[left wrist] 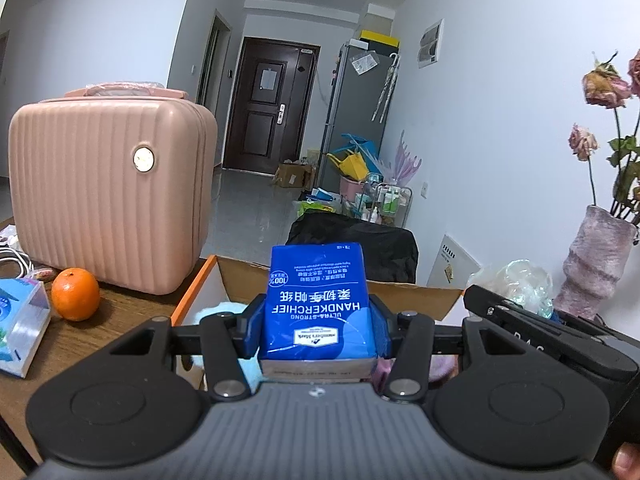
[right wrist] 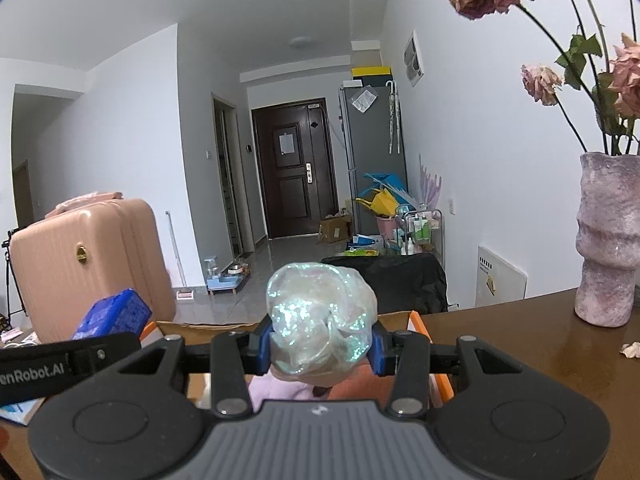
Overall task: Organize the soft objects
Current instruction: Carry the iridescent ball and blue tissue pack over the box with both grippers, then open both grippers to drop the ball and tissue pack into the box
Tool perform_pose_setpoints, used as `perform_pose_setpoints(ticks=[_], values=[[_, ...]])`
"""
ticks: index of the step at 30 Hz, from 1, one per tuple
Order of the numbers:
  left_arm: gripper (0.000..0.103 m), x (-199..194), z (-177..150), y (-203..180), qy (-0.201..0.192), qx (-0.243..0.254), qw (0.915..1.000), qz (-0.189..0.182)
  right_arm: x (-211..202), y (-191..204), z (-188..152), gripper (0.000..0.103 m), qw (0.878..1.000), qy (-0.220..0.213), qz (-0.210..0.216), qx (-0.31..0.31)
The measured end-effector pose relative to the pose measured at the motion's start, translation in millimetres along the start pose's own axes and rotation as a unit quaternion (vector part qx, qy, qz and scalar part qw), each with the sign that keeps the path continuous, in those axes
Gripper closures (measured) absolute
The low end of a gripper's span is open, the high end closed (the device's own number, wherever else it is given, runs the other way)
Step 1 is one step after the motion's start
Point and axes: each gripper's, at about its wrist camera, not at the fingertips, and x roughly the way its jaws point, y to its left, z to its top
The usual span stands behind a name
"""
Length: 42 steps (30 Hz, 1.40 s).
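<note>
**Both tongs loaded above the cardboard box**

Brown wooden bench (right wrist: 520,332) fills the foreground, with a hallway and a dark door behind it. On the bench stand a pink ribbed suitcase (left wrist: 108,196), an orange (left wrist: 75,294) just in front of it, and a mottled pink vase (right wrist: 608,240) of dried roses at the right. An open cardboard box (left wrist: 416,300) with an orange edge sits between them, soft pale blue and pink things inside. The left tongs (left wrist: 318,328) pinch a blue handkerchief pack (left wrist: 318,300) above the box. The right tongs (right wrist: 320,346) pinch a crumpled iridescent film ball (right wrist: 320,316), also over the box.
</note>
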Motion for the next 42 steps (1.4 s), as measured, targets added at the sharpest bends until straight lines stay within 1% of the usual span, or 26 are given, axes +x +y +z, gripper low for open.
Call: perform_pose_setpoints(ticks=[7,13,15,16,17,18,19,21,23,24,26,28,30,31,32,33,34,36,37,38,42], values=[[0.051,24,2,-2,0.008,0.009,0.9999,0.008,25,-2,5,0.06,1.0,0.008,-0.012,-0.01],[0.051,36,0,-3,0.017,0.016,0.9997,0.011,49,-3,8,0.059,0.999,0.026,-0.019,-0.013],[0.05,39,-1,-2,0.021,0.018,0.9995,0.011,55,-3,8,0.058,0.999,0.029,-0.023,-0.017],[0.05,39,-2,-2,0.024,0.02,0.9995,0.01,56,-4,8,0.052,0.999,0.03,-0.024,-0.017],[0.05,40,-2,-3,0.027,0.022,0.9994,0.009,57,-3,8,0.049,0.999,0.033,-0.024,-0.017],[0.05,40,-3,-3,0.027,0.024,0.9993,0.011,59,-3,8,0.049,0.999,0.039,-0.024,-0.017],[0.047,39,-4,-4,0.025,0.028,0.9992,0.013,59,-4,8,0.049,0.999,0.043,-0.023,-0.014],[0.041,36,-4,-4,0.019,0.032,0.9992,0.013,58,-7,8,0.045,0.999,0.043,-0.023,-0.011],[0.034,32,-3,-4,0.011,0.036,0.9991,0.02,57,-8,8,0.036,0.999,0.043,-0.024,-0.01],[0.03,30,-3,-3,0.007,0.037,0.999,0.024,56,-8,8,0.034,0.999,0.042,-0.023,-0.008],[0.026,27,-2,-1,0.002,0.038,0.9988,0.03,55,-9,8,0.029,0.999,0.04,-0.022,-0.008],[0.021,24,-1,2,0.0,0.038,0.9986,0.036,53,-9,8,0.027,0.999,0.039,-0.021,-0.009],[0.018,22,0,5,-0.003,0.04,0.9984,0.041,52,-8,8,0.021,0.999,0.037,-0.02,-0.009],[0.014,20,0,6,-0.004,0.041,0.9983,0.043,51,-8,9,0.016,0.999,0.036,-0.02,-0.009],[0.012,19,0,8,-0.005,0.041,0.9981,0.045,51,-9,9,0.015,0.999,0.036,-0.019,-0.008],[0.007,17,0,9,-0.008,0.041,0.998,0.048,49,-8,8,0.015,0.999,0.034,-0.018,-0.008],[0.005,16,1,9,-0.011,0.042,0.9978,0.051,48,-9,8,0.014,0.999,0.033,-0.018,-0.007],[0.001,14,1,10,-0.014,0.045,0.9974,0.054,46,-8,8,0.009,0.999,0.031,-0.016,-0.006],[0.0,13,1,10,-0.015,0.044,0.9973,0.057,45,-9,8,0.003,0.999,0.031,-0.016,-0.006],[0.0,12,1,10,-0.016,0.044,0.9971,0.06,45,-9,8,0.0,0.999,0.031,-0.015,-0.006],[0.0,13,3,14,-0.015,0.043,0.9968,0.066,38,-7,8,0.0,0.999,0.02,-0.023,-0.016]])
